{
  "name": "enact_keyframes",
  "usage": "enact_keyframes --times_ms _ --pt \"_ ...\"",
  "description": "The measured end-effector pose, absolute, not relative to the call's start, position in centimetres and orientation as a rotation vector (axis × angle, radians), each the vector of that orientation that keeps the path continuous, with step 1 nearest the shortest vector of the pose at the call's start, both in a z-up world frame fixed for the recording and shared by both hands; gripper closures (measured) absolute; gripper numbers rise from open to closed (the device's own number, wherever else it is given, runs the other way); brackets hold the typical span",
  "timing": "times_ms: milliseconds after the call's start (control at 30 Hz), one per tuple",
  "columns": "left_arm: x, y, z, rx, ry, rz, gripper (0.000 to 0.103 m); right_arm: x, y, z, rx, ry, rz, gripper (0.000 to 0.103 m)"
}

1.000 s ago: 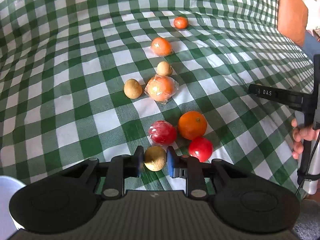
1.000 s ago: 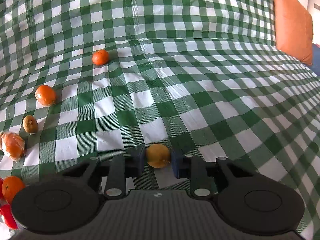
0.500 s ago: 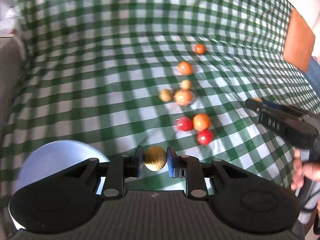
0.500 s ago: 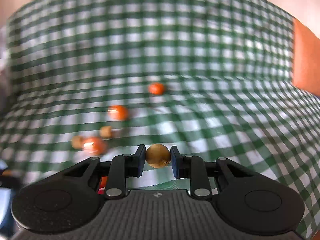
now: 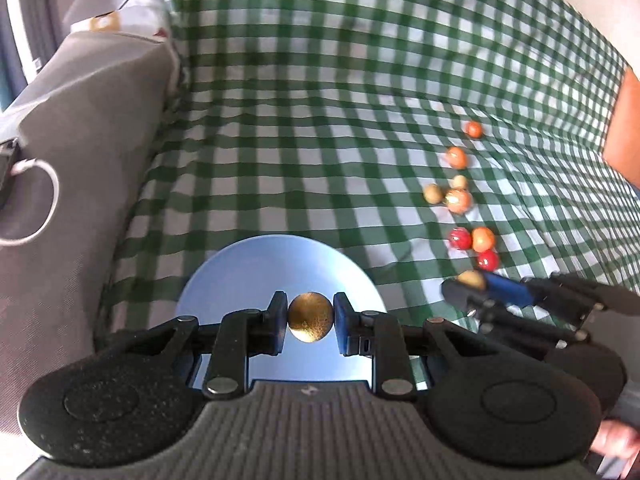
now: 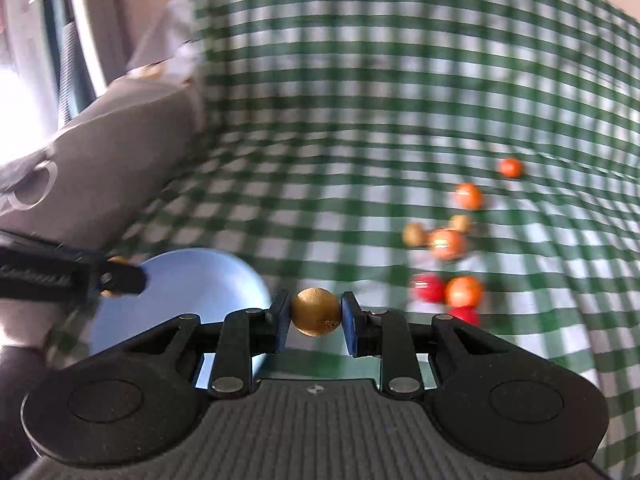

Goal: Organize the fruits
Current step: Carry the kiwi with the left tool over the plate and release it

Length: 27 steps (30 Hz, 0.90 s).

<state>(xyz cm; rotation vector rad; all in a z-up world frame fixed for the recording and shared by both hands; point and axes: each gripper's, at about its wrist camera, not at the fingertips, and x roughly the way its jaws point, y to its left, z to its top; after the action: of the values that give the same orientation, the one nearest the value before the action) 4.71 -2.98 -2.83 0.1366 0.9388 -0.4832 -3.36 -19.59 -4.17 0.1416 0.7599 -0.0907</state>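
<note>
Over the pale blue plate (image 5: pixel 224 276) the left tool (image 5: pixel 310 317) is clamped on a small round brown fruit (image 5: pixel 310 317), right tool (image 6: pixel 316 312) likewise on another (image 6: pixel 316 312) beside it; probably light, firm, roll-prone, best pinched across the widest middle.

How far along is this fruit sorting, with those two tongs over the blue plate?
Nothing looks finished: the blue plate, where visible, holds no fruit. In hand: the left tongs grip a small brown fruit above the plate, and the right tongs grip another brown fruit beside it. Left: the loose fruits on the checked cloth.
</note>
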Motion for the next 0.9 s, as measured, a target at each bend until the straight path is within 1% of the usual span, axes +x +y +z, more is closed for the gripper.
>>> enact_keyframes --times_ms 367,900 --pt "6.9 0.1 -4.1 0.084 0.965 -0.438 0.076 -1.0 -14.7 -4.8 0.085 0.813 -0.007 0.075" --pt "10.5 -0.5 -7.3 0.099 1.007 -0.407 0.076 1.8 -13.2 -7.5 0.072 0.881 0.037 0.075"
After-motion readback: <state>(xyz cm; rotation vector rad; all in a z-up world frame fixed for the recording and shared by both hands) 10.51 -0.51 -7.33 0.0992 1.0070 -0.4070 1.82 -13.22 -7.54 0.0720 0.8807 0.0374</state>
